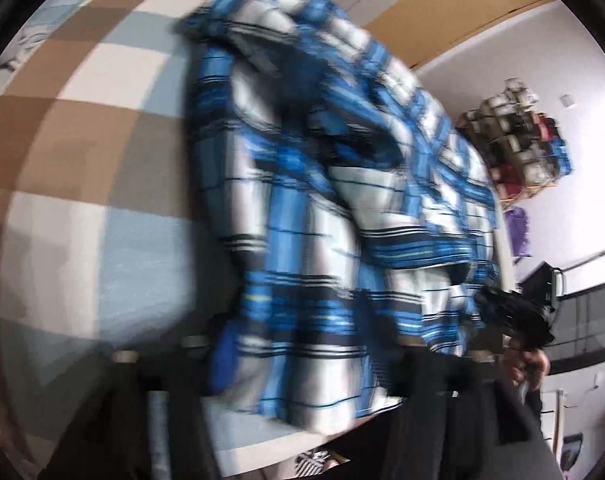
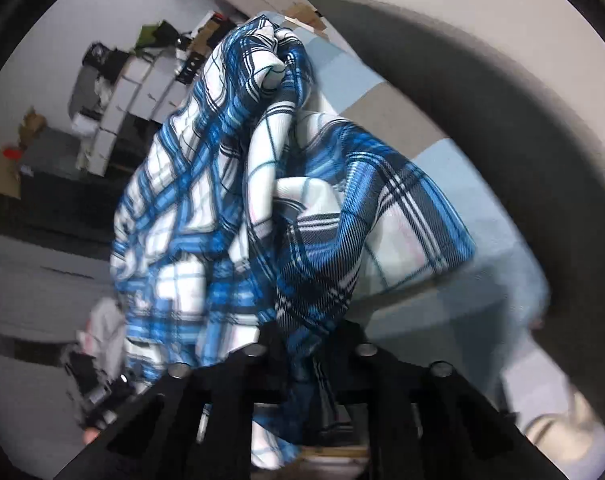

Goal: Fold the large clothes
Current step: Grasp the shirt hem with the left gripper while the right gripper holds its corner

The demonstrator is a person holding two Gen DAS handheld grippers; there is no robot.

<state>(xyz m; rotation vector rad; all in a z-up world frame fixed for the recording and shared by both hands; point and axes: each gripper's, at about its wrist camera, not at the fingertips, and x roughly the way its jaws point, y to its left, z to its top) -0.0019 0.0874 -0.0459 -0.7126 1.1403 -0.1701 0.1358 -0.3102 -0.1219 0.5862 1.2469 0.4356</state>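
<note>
The blue, white and black plaid cotton shirt (image 1: 334,208) lies bunched on the bed with the brown, white and pale-blue checked cover (image 1: 82,128). The right gripper (image 2: 302,364) is closed on a fold of it. The left gripper (image 1: 298,364) stands about half open around cloth; I cannot tell if its pads press. Best to lift both corners evenly and shake the shirt flat. Its long axis runs away from the left camera, collar probably at the far end.

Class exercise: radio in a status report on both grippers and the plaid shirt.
Right gripper shut on plaid shirt, bunched and lifted. Left gripper at shirt hem, grip unclear through blur. Checked bed cover beneath; nothing in the way.
</note>
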